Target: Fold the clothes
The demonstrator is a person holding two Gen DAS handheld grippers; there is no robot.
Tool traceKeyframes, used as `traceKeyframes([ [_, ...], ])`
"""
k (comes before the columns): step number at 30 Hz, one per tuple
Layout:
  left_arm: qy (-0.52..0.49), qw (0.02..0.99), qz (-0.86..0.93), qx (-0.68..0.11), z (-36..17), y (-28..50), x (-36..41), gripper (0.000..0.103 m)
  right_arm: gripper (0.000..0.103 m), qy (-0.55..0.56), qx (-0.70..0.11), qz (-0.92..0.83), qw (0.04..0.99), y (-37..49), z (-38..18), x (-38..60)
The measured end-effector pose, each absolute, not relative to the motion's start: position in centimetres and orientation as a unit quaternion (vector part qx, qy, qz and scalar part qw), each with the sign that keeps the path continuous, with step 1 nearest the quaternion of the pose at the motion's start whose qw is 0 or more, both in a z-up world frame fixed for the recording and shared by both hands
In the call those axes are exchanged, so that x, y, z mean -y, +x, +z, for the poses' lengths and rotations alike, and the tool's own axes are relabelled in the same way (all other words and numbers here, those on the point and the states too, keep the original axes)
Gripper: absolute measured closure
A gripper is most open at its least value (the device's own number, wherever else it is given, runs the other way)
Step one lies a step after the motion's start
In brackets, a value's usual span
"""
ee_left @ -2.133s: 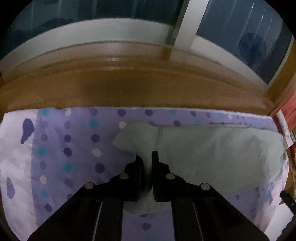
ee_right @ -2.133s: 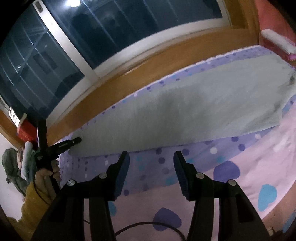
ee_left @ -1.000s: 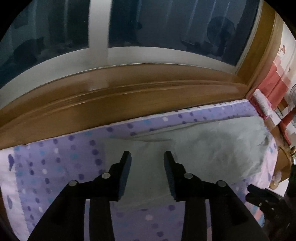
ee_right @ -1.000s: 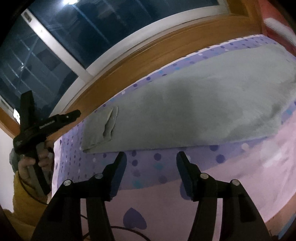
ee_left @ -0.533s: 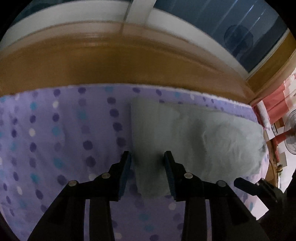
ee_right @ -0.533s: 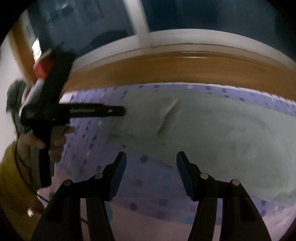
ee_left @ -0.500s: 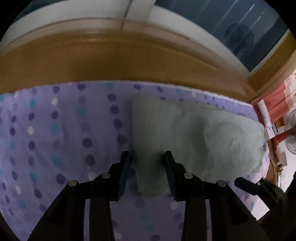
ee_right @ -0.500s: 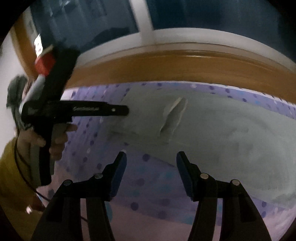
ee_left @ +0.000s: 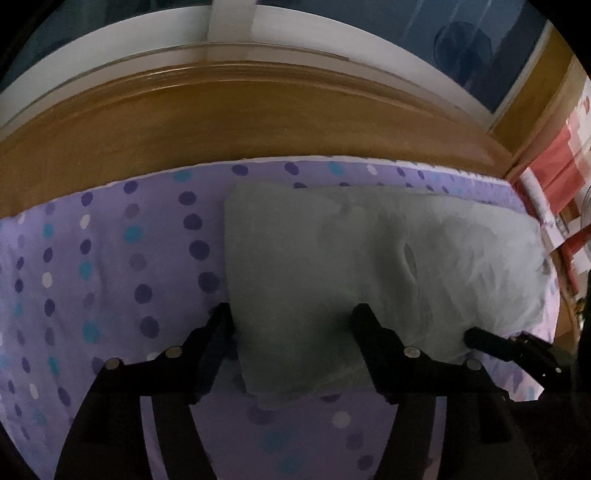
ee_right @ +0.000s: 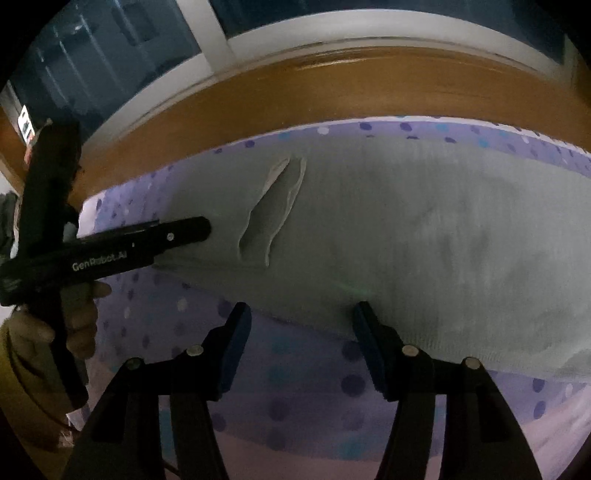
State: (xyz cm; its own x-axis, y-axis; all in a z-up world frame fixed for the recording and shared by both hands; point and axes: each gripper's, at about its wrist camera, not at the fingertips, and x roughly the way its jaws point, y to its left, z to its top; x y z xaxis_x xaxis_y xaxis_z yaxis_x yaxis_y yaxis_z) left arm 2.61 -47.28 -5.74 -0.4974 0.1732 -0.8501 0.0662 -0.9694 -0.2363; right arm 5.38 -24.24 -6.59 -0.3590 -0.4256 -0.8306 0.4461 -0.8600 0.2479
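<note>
A long pale grey-green garment (ee_left: 332, 266) lies flat on a purple dotted bedsheet (ee_left: 110, 266), its left end folded back over itself. My left gripper (ee_left: 291, 314) is open and empty, its jaws straddling the near left corner of the folded end. In the right wrist view the garment (ee_right: 424, 229) fills the middle, with a raised ridge of folded cloth (ee_right: 273, 210). My right gripper (ee_right: 301, 321) is open and empty, just over the garment's near edge. The left gripper shows there at the left (ee_right: 177, 232).
A wooden ledge (ee_left: 258, 114) and a dark window (ee_left: 388, 29) run along the far side of the bed. Red and white items (ee_left: 554, 173) stand at the right end. The right gripper's tip (ee_left: 480, 338) shows at the right in the left wrist view.
The left gripper let go of the garment's end after folding it over, and now hovers open over the folded corner. The right gripper swung left and closer to the garment's near edge.
</note>
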Motion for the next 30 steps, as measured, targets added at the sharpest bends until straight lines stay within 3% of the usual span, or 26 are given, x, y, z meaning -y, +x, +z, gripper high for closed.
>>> traceKeyframes([
  [2, -0.501, 0.034, 0.856, 0.124, -5.7, 2.8, 47.3, 0.037, 0.027, 0.497, -0.014, -0.824, 0.271, 5.5, -6.9, 24.4],
  [4, -0.500, 0.037, 0.854, 0.141, -6.0, 2.7, 47.6, 0.037, 0.022, 0.493, -0.021, -0.825, 0.277, 5.6, -7.1, 24.7],
  [16, -0.518, 0.059, 0.831, 0.195, -6.1, 2.5, 49.7, 0.032, 0.022, 0.488, -0.049, -0.836, 0.245, 6.9, -7.0, 26.2],
  [17, -0.520, 0.053, 0.831, 0.189, -6.1, 2.4, 49.6, 0.037, 0.022, 0.483, -0.050, -0.840, 0.241, 7.3, -6.6, 25.5],
  [18, -0.520, 0.043, 0.834, 0.181, -6.1, 2.4, 49.5, 0.058, 0.022, 0.476, -0.052, -0.846, 0.236, 7.6, -6.3, 25.2],
  [19, -0.520, 0.032, 0.836, 0.170, -6.1, 2.5, 49.3, 0.071, 0.022, 0.468, -0.054, -0.851, 0.231, 8.0, -6.0, 25.0],
  [21, -0.517, 0.028, 0.835, 0.189, -6.1, 2.7, 49.6, 0.086, 0.022, 0.449, -0.058, -0.863, 0.224, 8.7, -5.2, 24.2],
  [30, -0.486, -0.006, 0.856, 0.175, -2.2, 3.8, 46.4, 0.090, 0.022, 0.404, -0.034, -0.881, 0.243, 8.6, -2.8, 20.3],
])
